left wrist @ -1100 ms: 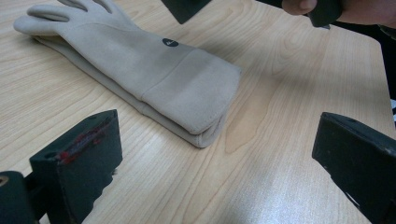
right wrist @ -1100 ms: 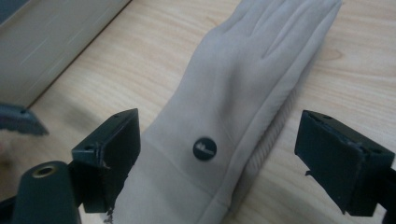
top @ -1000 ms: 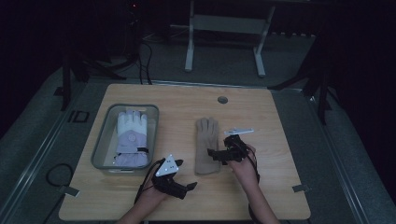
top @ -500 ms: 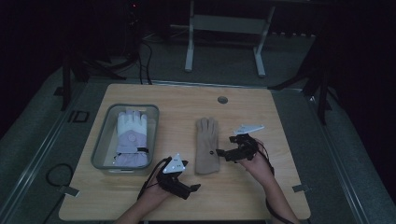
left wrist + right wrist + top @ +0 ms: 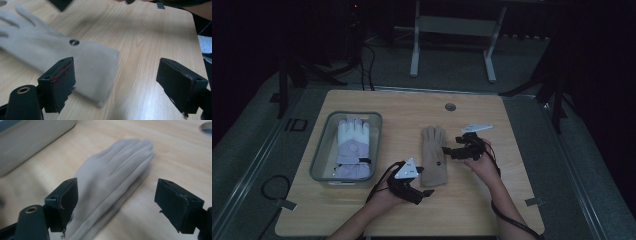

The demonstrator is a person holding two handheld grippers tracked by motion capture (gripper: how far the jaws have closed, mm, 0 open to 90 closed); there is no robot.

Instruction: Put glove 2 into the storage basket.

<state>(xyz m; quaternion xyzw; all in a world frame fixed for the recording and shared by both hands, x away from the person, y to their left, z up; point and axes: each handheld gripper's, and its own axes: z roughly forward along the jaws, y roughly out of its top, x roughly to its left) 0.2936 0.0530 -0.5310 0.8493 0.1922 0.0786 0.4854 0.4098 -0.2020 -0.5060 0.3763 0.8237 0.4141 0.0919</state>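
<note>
Beige glove (image 5: 434, 156): lies flat on the wooden table (image 5: 512, 200), near its middle, fingers toward the far edge, cuff toward the near edge; a small dark round mark sits on its back.
Left gripper (image 5: 422, 194): at the cuff end, near the table's near edge; its 2 jaws have just been closing a little but stand wide, with the cuff corner in front of them in the left gripper view and nothing pinched.
Right gripper (image 5: 447, 151): just beside the glove's right side at mid-length; jaws have just been narrowing slightly, wide apart, holding nothing, glove body lying ahead of them.
Bin (image 5: 323, 145): clear plastic, by the left edge, holding 1 white and lilac ski glove (image 5: 351, 145).
Handling: knit fabric, likely light, limp and soft; it should sag and fold when lifted, not slip much.
Where to grip: the doubled cuff hem for 1 jaw pair, the side edge or fingertips for the other.
Risk: a shallow pinch may catch only the top layer.
</note>
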